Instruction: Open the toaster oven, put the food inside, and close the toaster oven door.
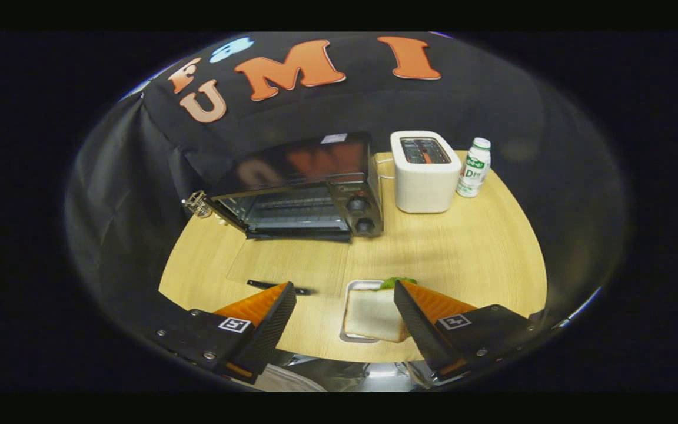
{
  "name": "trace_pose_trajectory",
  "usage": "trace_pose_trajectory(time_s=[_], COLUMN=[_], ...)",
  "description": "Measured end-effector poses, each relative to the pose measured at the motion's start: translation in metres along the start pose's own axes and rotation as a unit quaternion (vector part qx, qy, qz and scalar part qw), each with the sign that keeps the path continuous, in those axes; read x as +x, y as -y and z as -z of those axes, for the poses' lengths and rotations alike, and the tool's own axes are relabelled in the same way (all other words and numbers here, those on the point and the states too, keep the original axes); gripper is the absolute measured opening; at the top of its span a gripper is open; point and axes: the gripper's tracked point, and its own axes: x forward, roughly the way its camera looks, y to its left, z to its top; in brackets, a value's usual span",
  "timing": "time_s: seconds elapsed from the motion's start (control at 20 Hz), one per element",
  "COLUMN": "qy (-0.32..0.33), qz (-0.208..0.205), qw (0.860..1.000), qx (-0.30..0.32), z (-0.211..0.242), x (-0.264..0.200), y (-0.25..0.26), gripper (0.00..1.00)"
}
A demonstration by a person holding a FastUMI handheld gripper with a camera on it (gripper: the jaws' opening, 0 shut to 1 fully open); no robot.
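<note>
The gripper (pixel 345 300) hangs above the near edge of the table (pixel 468 247), fingers spread wide and pinching nothing. Between them, close against the right finger, lies the sandwich (pixel 374 315) in a small metal tray (pixel 355 287); a bit of green leaf (pixel 396 282) pokes out at its far end, and the right finger covers its right corner. Just ahead of the left finger lies a thin dark strip (pixel 277 287), too blurred to identify.

Beyond a stretch of bare wood, the oven (pixel 309 188) stands at the back left, its door (pixel 280 259) seemingly dropped flat onto the table, glass barely distinguishable from the wood. Rack bars show inside; two knobs (pixel 361 215) sit on its right. A small white sticker on top is unreadable. A metal object (pixel 196 204) at its left corner is hard to make out.

Just right of the oven stands a white toaster (pixel 424 174), and beside that a bottle (pixel 473 168) whose green label lettering cannot be read clearly.
</note>
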Motion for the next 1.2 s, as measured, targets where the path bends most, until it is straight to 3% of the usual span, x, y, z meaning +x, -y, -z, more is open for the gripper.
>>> trace_pose_trajectory(time_s=[0.3, 0.6, 0.85, 1.05, 1.1, 1.2], qy=[-0.089, -0.173, -0.197, -0.206, -0.207, -0.213], qz=[-0.024, -0.055, -0.079, -0.074, -0.08, -0.092], qw=[0.996, 0.982, 0.974, 0.973, 0.971, 0.966], qx=[0.021, 0.044, 0.076, 0.076, 0.084, 0.113], z=[0.032, 0.073, 0.081, 0.085, 0.085, 0.084], x=[0.012, 0.036, 0.051, 0.057, 0.055, 0.052], y=[0.04, 0.058, 0.059, 0.066, 0.067, 0.06], gripper=[0.99, 0.99, 0.95, 0.69, 0.56, 0.41])
